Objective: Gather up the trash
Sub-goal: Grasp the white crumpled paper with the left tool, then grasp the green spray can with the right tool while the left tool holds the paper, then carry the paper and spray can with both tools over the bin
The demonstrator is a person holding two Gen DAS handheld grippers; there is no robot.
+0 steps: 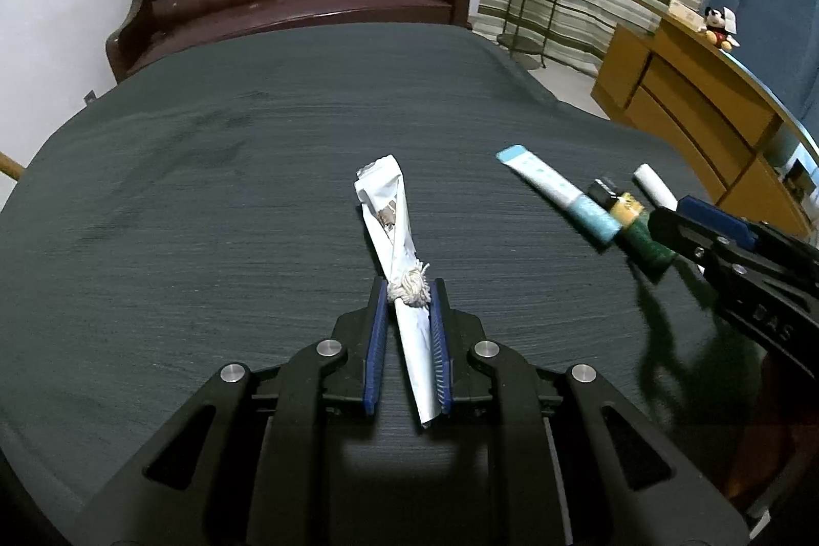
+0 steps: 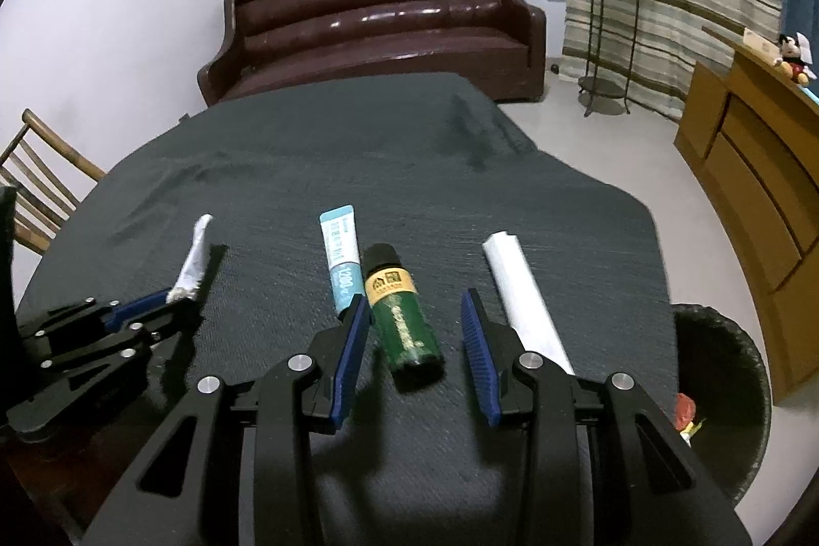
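The left hand-held gripper (image 1: 407, 290) is closing narrowly on a twisted white paper wrapper (image 1: 396, 234) knotted with a string tie, its blue pads (image 1: 376, 331) pressing either side of the roll; whether the wrapper is lifting off the dark cloth-covered bench (image 1: 205, 213) I cannot tell. The right hand-held gripper (image 2: 417, 315) is standing wide, straddling a small green bottle (image 2: 404, 315) lying on the bench. Just beside the bottle are lying a light-blue tube (image 2: 340, 262), touching the gripper's left finger, and a rolled white paper (image 2: 522, 295) outside its right finger.

To do this well, the right one should be centring on the bottle's body and nudging clear of the tube before closing, since a round bottle will likely roll. A dark wicker bin (image 2: 727, 392), just beside the bench on the right, looks like the destination.

The tube is showing "1200"; the bottle's yellow label carries characters too small to read.
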